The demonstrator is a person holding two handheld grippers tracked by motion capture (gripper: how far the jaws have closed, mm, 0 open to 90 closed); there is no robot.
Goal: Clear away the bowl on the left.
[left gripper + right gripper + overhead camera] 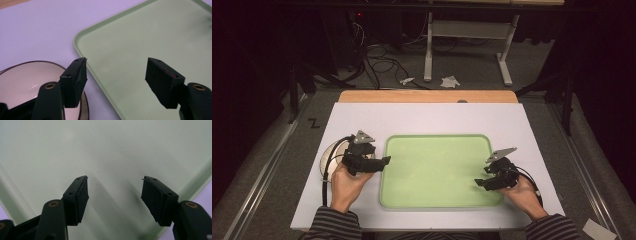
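Hovering wide open and empty, the left tongs (382,161) hung beside the round white dark-rimmed plate (22,80) on the white bench (362,120). The right tongs (480,183), also open and empty, waited over the pale green plastic tray (437,200). Next probably: gripping the plate's rim.

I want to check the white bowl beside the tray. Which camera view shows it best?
The left gripper view: the bowl is near, with its dark rim and pale inside clear. In the high view the bowl is small, mostly hidden behind the left gripper.
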